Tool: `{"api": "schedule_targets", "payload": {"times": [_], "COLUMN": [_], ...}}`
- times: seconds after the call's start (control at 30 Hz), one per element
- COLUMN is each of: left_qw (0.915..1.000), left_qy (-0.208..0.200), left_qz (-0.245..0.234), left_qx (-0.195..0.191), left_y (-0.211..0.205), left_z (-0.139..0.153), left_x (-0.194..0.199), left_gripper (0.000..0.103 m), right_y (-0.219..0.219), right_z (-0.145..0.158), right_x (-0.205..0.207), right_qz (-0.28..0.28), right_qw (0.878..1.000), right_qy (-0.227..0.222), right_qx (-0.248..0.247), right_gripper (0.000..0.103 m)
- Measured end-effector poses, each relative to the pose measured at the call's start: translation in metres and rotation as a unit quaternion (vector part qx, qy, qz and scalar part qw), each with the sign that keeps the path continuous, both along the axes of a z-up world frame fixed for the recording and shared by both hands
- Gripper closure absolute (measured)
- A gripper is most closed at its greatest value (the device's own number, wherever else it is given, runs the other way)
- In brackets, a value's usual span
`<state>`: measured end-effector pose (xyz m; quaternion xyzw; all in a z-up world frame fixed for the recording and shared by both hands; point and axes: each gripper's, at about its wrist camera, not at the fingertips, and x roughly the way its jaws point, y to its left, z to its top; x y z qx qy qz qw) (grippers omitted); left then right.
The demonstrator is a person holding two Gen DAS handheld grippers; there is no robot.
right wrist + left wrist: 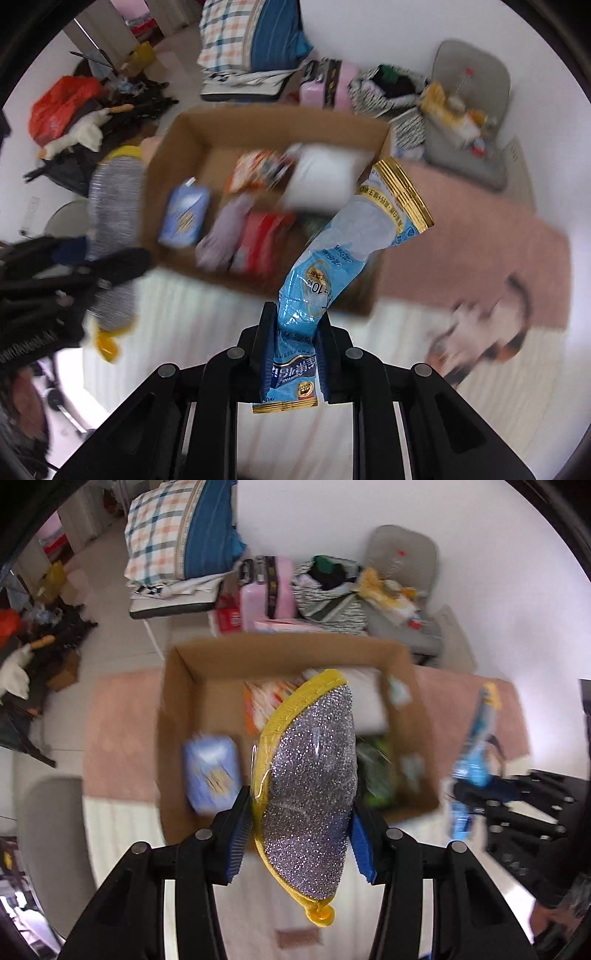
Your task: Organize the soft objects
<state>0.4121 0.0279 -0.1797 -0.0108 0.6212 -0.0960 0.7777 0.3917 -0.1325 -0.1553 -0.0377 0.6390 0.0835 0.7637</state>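
1. Between the fingers of the left gripper (301,834), a silver sparkly scrubbing pad (314,794) with a yellow rim was clamped at its sides by the blue pads (240,838); it stood on edge, its yellow loop end hanging toward the camera.
2. Ahead of and below those fingers sat an open cardboard box (177,716); the pad's far tip overlapped the box opening in the left wrist view.
3. Inside the box, left of the pad: a light blue packet (212,771). Beyond the tip: an orange-and-white pack (258,701) and a white item (365,701). All blurred.
4. Between the fingers of the right gripper (293,360), a blue pouch with gold end seals (332,266) was pinched near its lower end; its free upper part bent to the right, over the box's near right corner.
5. Ahead of the right fingers, the box (184,136) held the blue packet (184,216), a lilac soft item (225,229), a red pack (264,236) and the white item (325,177).
6. Box rested on a pink cloth (480,251) with a white ribbed surface (207,317) nearer the camera.
7. Far left of the right fingers, the left gripper with its pad (114,206) was visible, blurred.
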Motion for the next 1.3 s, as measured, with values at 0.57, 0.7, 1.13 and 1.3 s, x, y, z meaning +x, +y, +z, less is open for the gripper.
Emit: {"api": "schedule_targets", "payload": {"times": [0.57, 0.7, 1.13, 1.3], "left_qw": [0.9862, 0.9854, 0.994, 0.9954], "left_qy": [0.142, 0.158, 0.101, 0.074], "left_qz": [0.018, 0.033, 0.042, 0.062], "left_qx": [0.083, 0.055, 0.01, -0.001], "left_y": [0.032, 0.039, 0.038, 0.046], "left_z": [-0.135, -0.139, -0.095, -0.079], "left_x": [0.148, 0.15, 0.109, 0.077], "left_gripper": [0.054, 0.034, 0.002, 0.001], "right_y": [0.005, 0.01, 0.009, 0.009], "right_z": [-0.142, -0.149, -0.119, -0.113], "right_x": [0.109, 0.109, 0.101, 0.085], "right_qz": [-0.006, 0.0, -0.051, -0.074], "right_qw": [0.986, 0.982, 0.993, 0.995], "right_qy": [0.121, 0.124, 0.083, 0.062], "right_qx": [-0.116, -0.141, -0.062, -0.037], "right_gripper": [0.082, 0.039, 0.0, 0.0]}}
